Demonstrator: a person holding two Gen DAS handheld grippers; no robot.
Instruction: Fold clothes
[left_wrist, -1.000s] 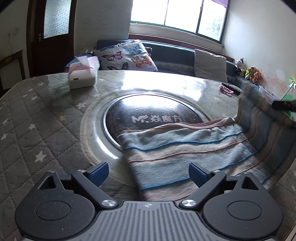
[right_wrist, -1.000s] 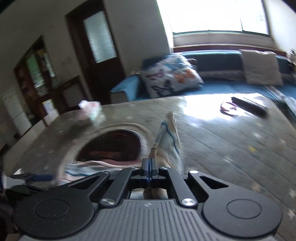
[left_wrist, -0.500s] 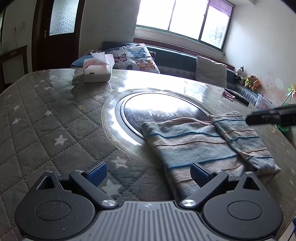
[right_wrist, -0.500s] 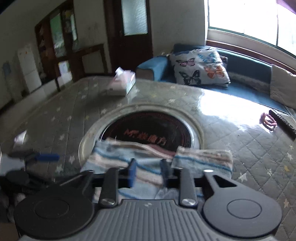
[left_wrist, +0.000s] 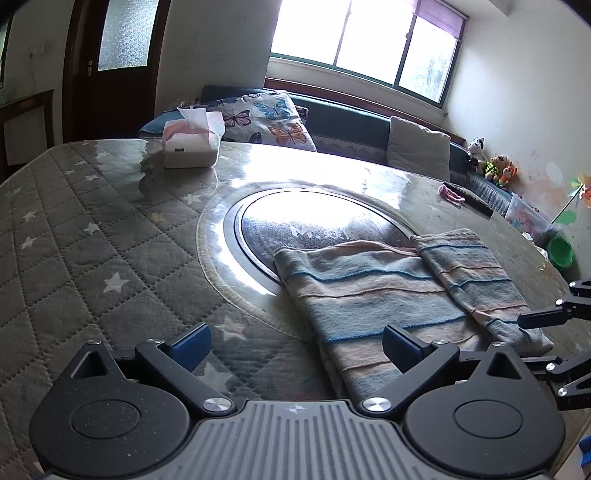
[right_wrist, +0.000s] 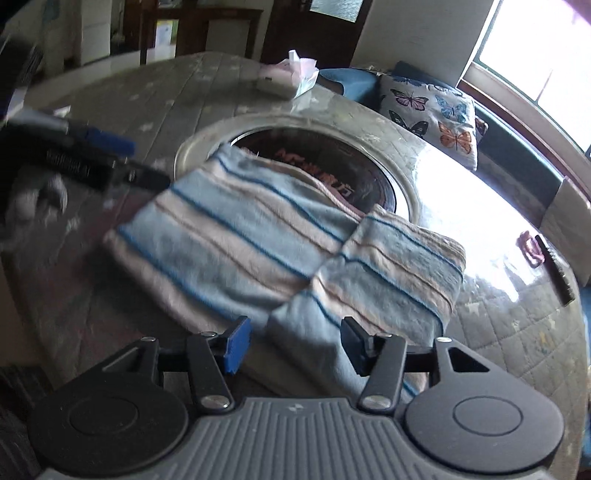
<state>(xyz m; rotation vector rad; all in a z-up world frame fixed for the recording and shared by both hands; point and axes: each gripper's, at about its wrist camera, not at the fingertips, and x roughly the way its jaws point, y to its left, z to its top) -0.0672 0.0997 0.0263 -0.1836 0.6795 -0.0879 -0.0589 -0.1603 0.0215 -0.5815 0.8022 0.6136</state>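
The striped garment (left_wrist: 388, 295) lies flat on the worktop (left_wrist: 92, 236), a soft knit in pale blue and pink bands with thin darker blue lines. Its far edge overlaps the dark round glass inset (left_wrist: 310, 225) at the middle of the worktop, and one end is folded over on itself, making a thicker layer (right_wrist: 391, 273) on the side away from the tissue box. White characters show on the inset just past the garment's far edge in the right wrist view, but they are too blurred and partly covered to read.

The left tool (left_wrist: 295, 347) hangs over the garment's near edge with its blue-padded fingers (left_wrist: 190, 345) spread wide and nothing between them. The right tool (right_wrist: 293, 343) sits at the near edge of the folded end, its fingers also spread apart and gripping nothing.

The worktop is covered by a grey quilted cloth with white stars under a glossy clear sheet. Beyond the garment, at the worktop's far side, stands a white tissue box (left_wrist: 190, 146). A small pink item (left_wrist: 450, 192) lies near the far rim. A butterfly-print cushion (left_wrist: 266, 118) rests on the bench behind.
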